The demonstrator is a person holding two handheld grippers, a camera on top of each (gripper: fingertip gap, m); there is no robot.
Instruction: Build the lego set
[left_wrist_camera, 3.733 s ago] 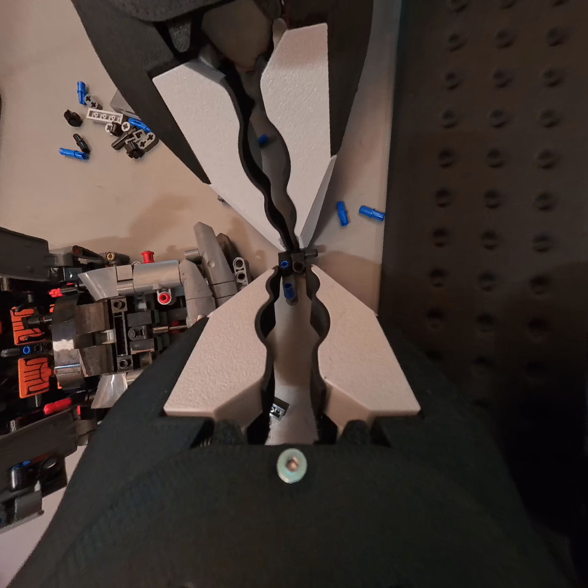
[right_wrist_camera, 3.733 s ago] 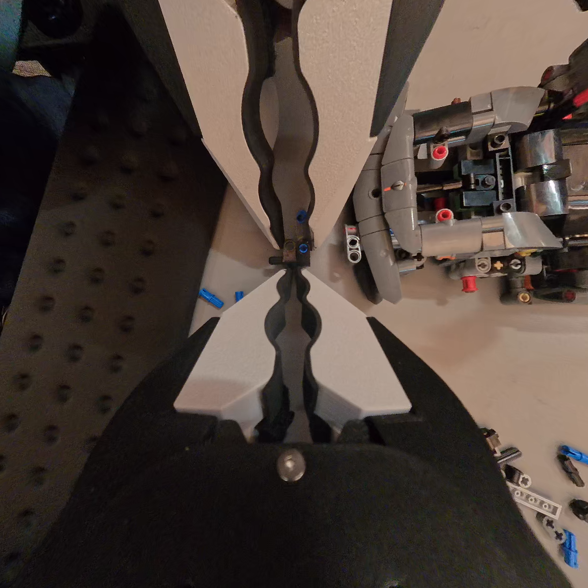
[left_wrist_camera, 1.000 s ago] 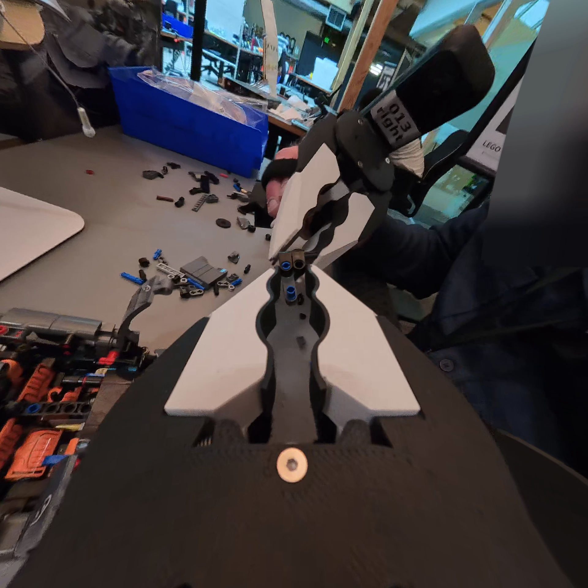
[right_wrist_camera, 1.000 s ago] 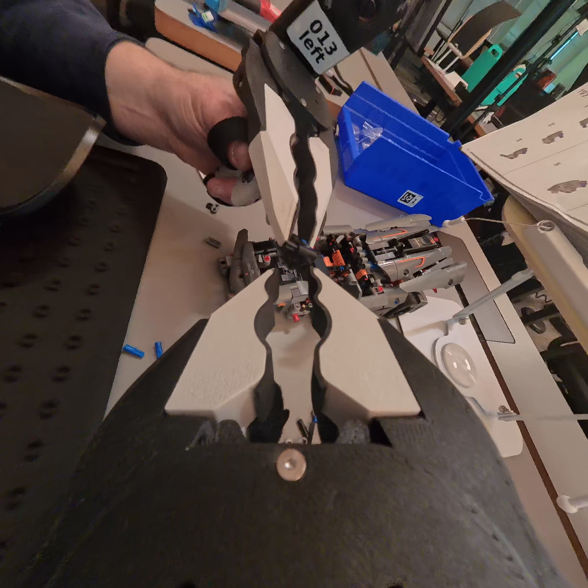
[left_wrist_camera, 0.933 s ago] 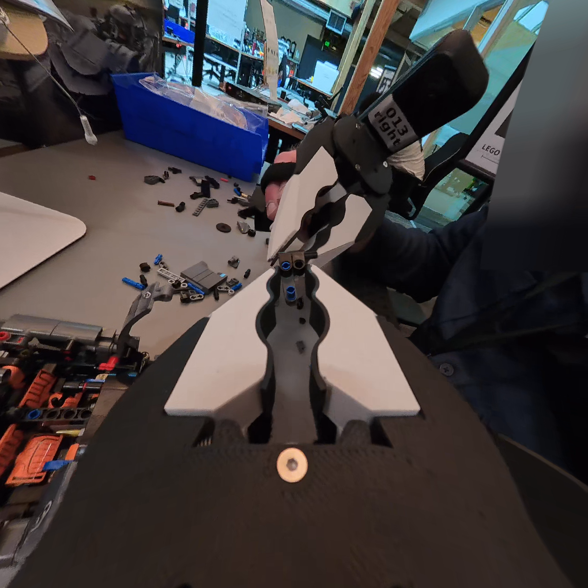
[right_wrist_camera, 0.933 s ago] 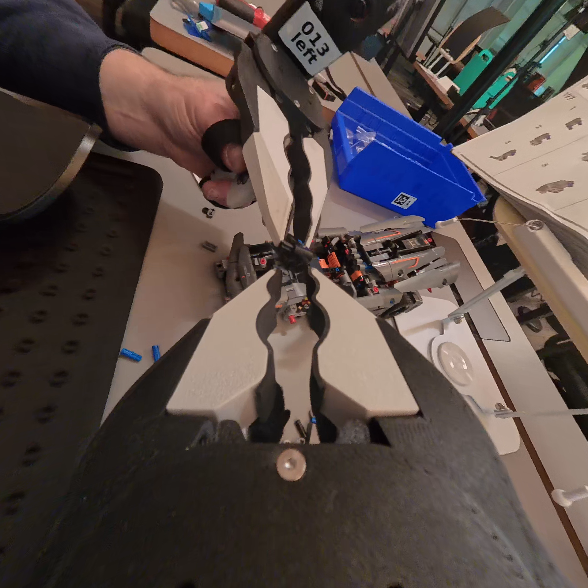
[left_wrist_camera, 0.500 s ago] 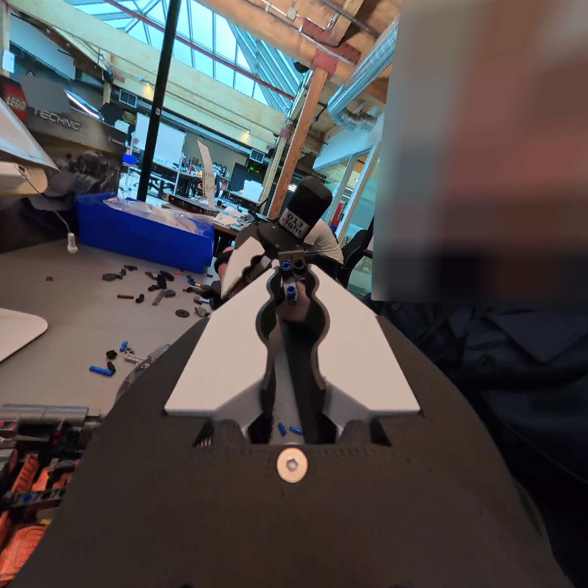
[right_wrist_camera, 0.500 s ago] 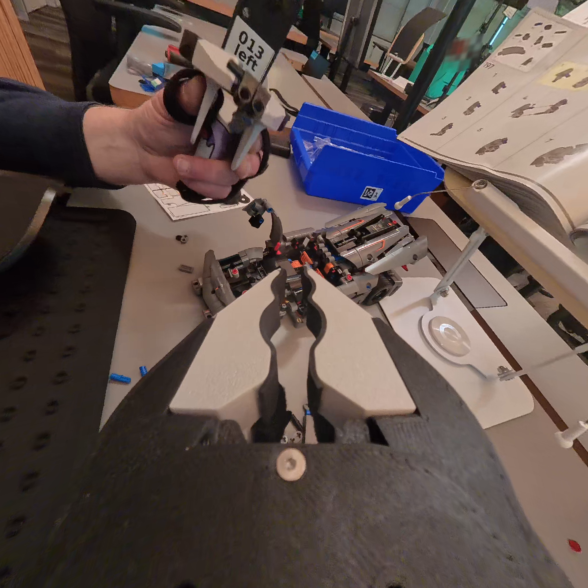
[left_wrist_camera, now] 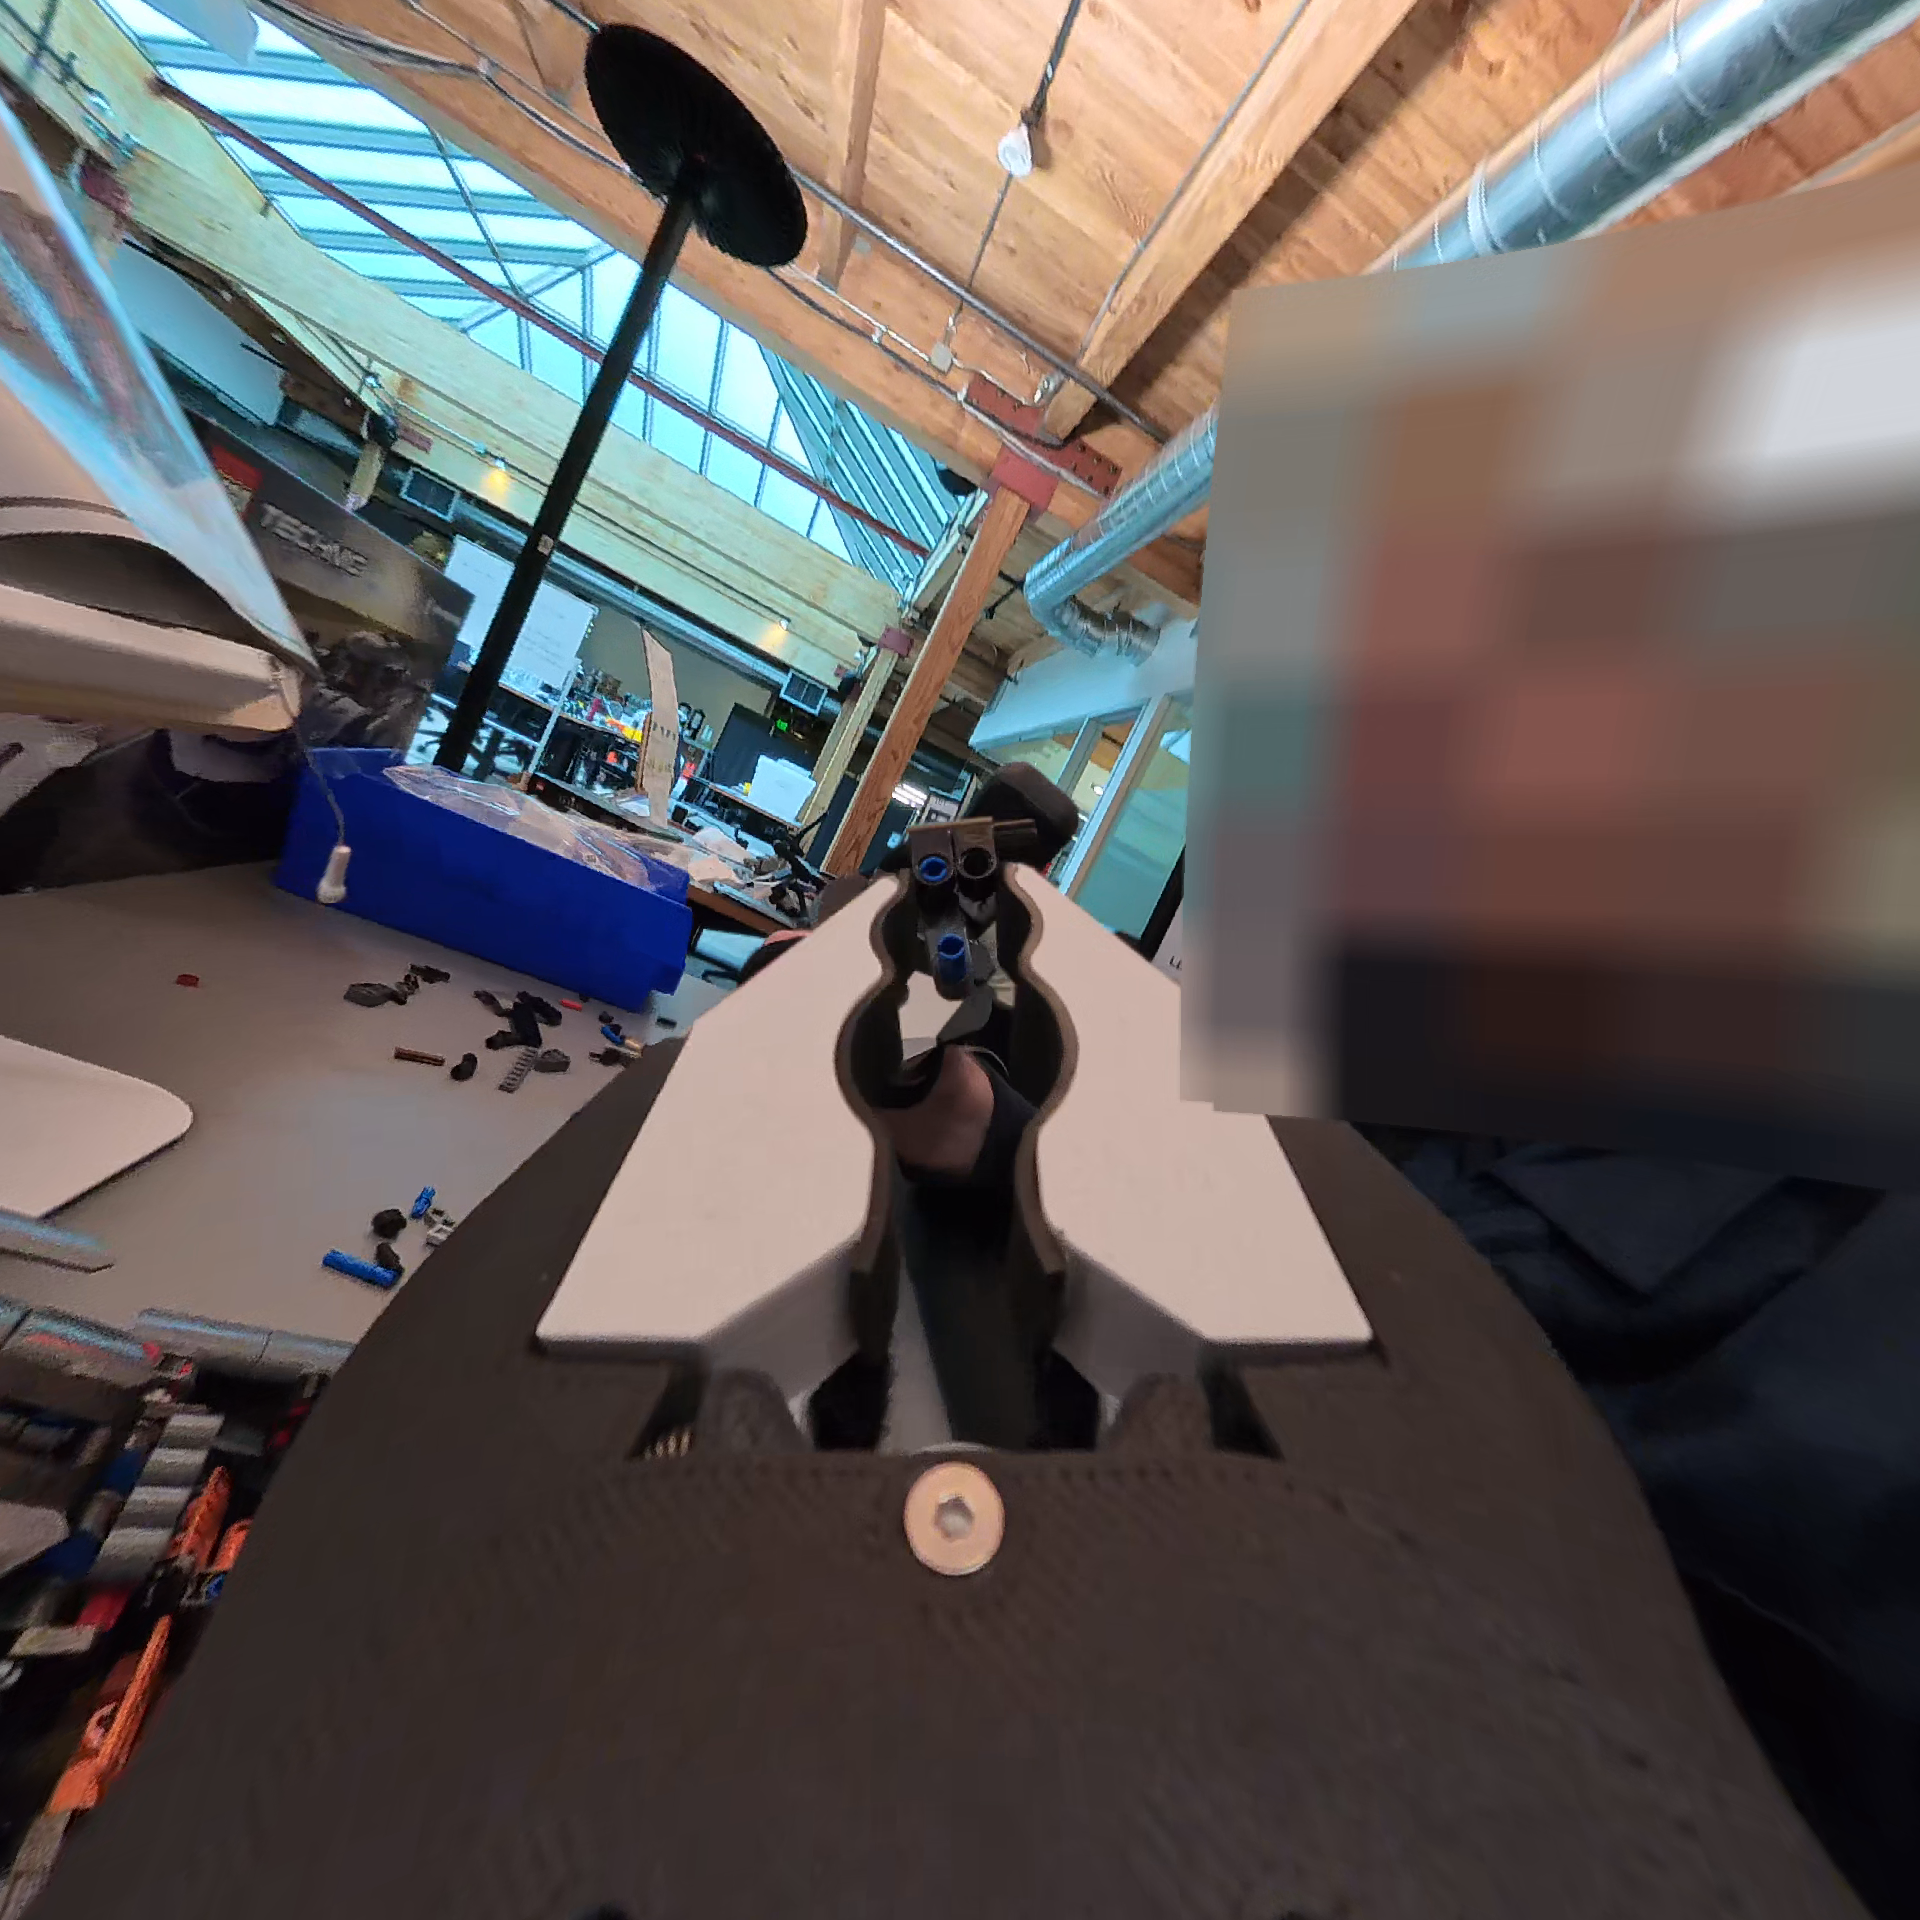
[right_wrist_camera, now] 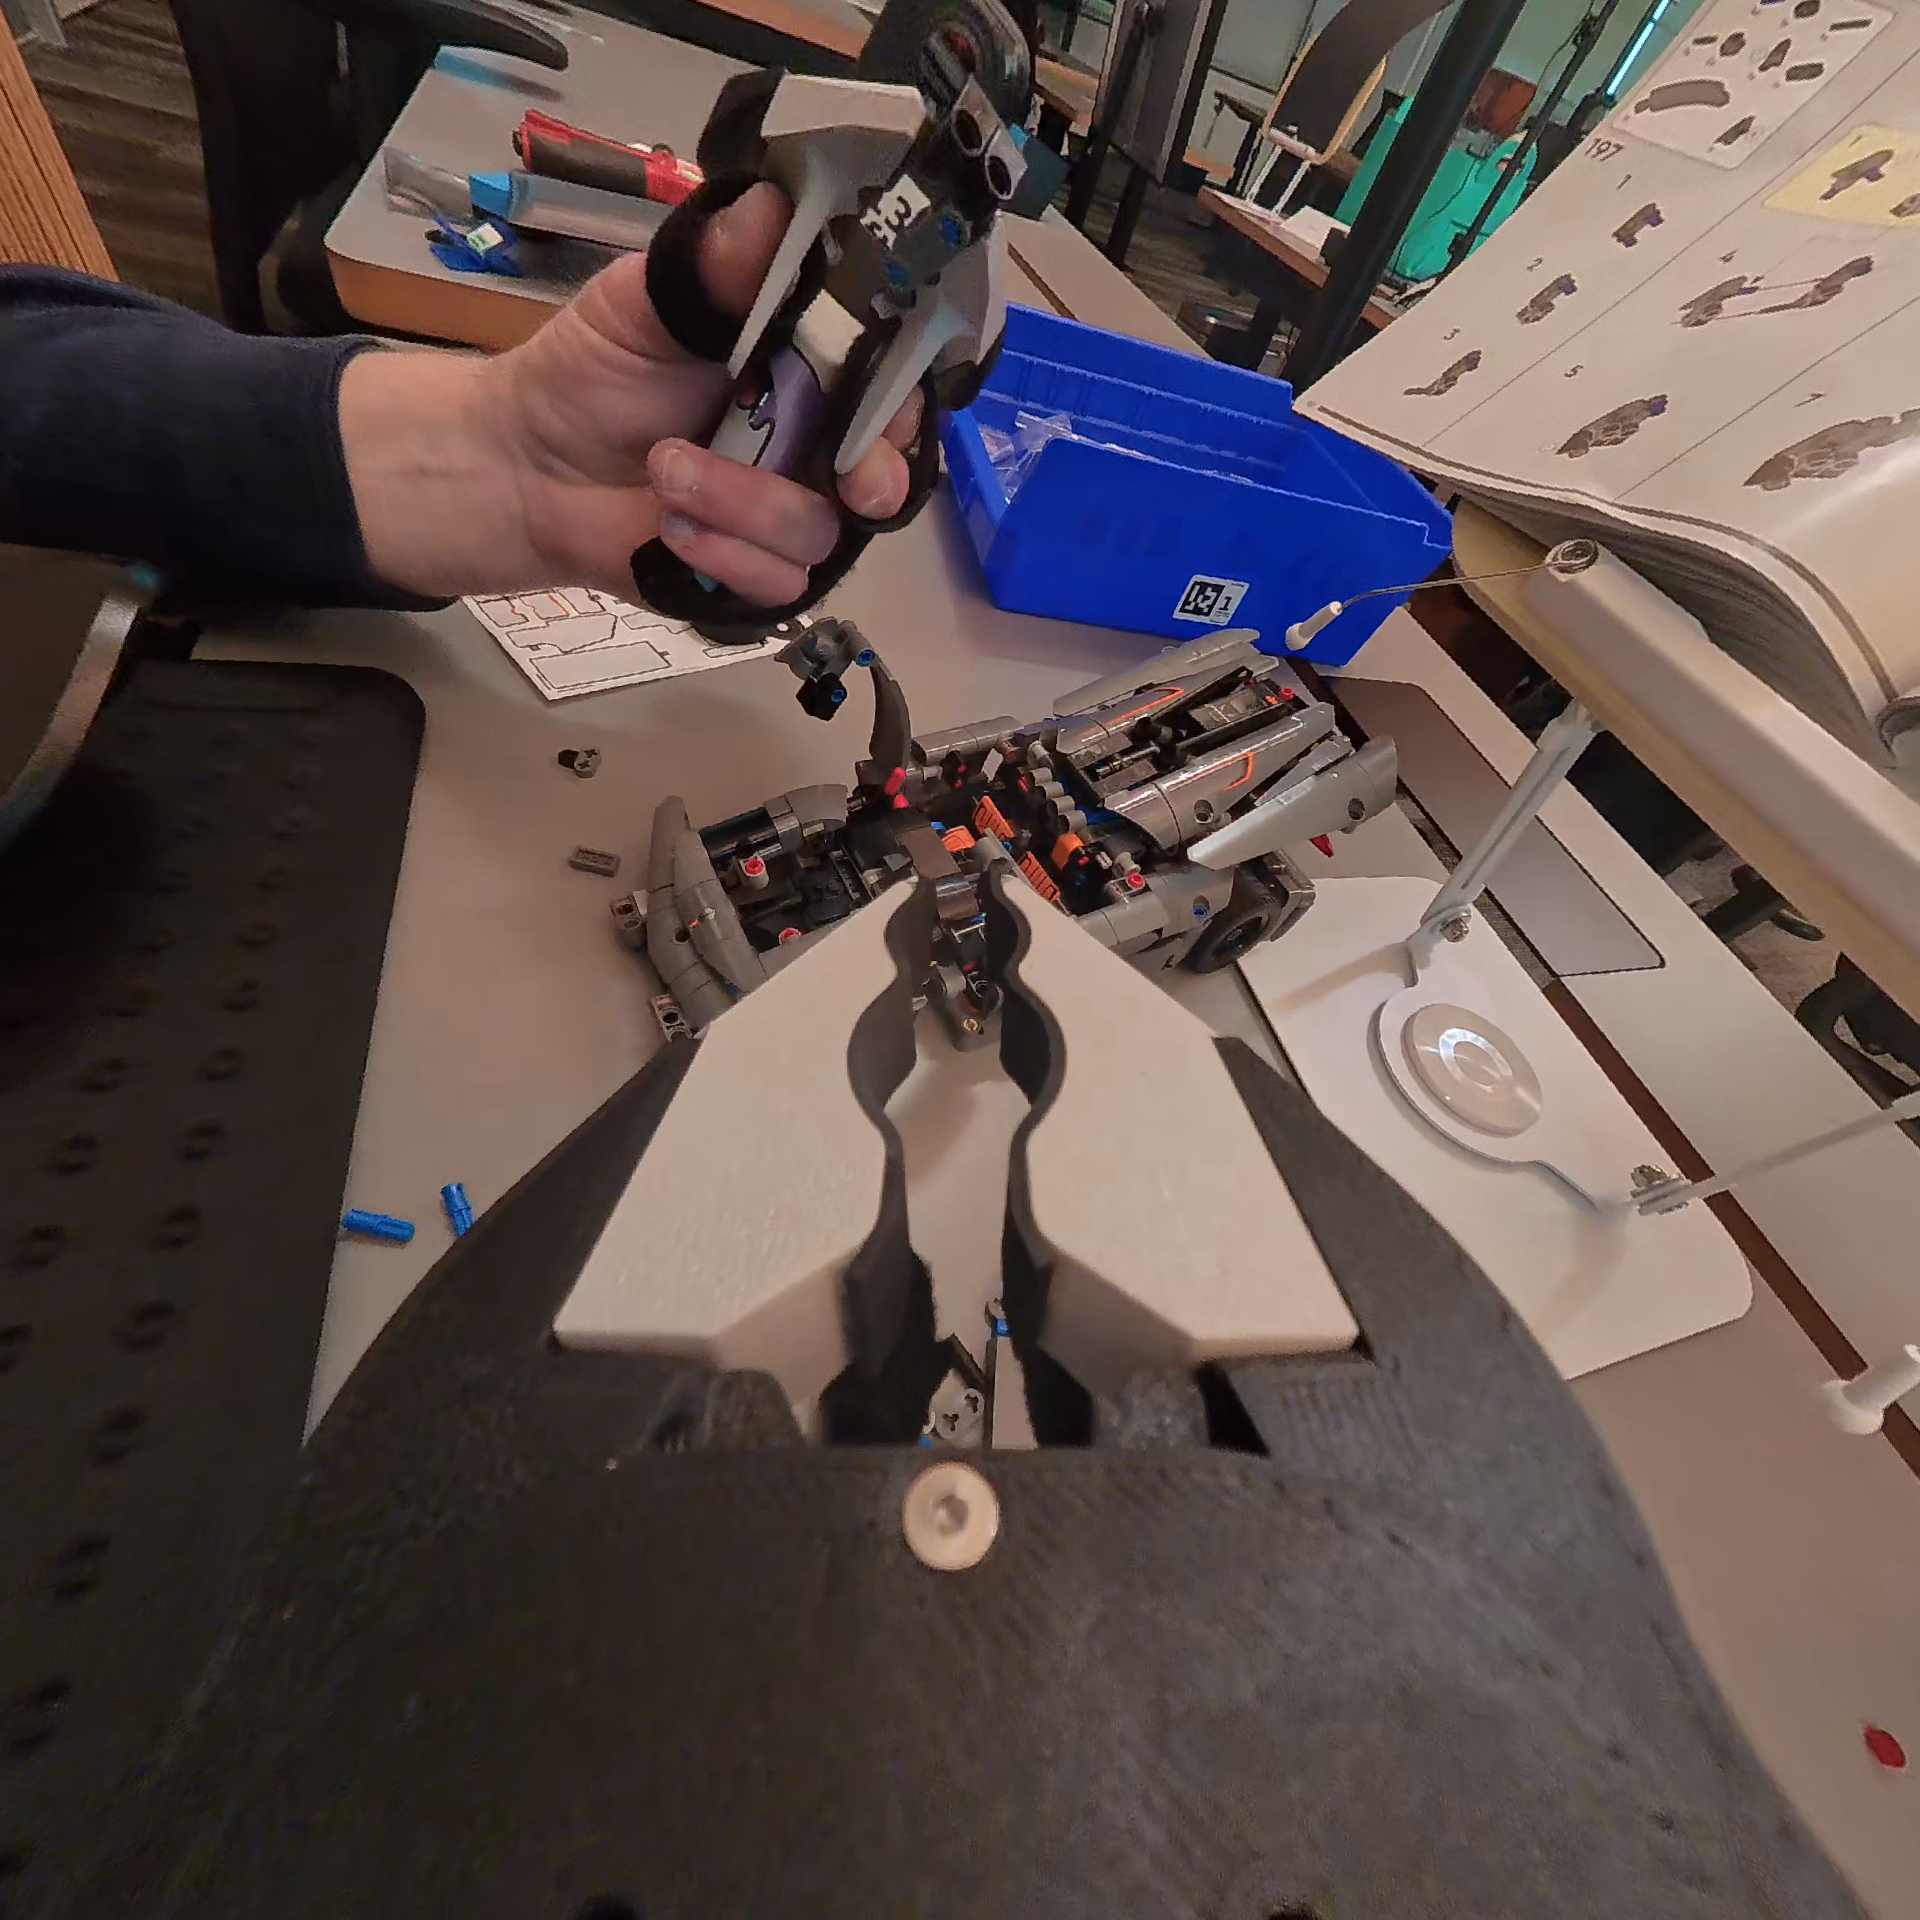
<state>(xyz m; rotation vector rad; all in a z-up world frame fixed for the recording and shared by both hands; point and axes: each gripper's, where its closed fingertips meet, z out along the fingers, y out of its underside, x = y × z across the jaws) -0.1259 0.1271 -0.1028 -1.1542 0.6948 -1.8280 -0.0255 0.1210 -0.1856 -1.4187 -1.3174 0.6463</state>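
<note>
A small black piece (left_wrist_camera: pixel 956 868) with blue pins is being pinched at the tips of the left gripper (left_wrist_camera: pixel 954 883), raised high above the bench (right_wrist_camera: pixel 499 935). The right gripper (right_wrist_camera: pixel 951 904) is being held slightly parted and empty, the half-built car (right_wrist_camera: pixel 997 831) lying just ahead of its jaws. 1.0 s earlier, both grippers were meeting on that piece.

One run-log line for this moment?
left hand-held gripper: shut on small black connector piece with blue pins, raised | right hand-held gripper: open, empty, over grey-orange lego car
</note>
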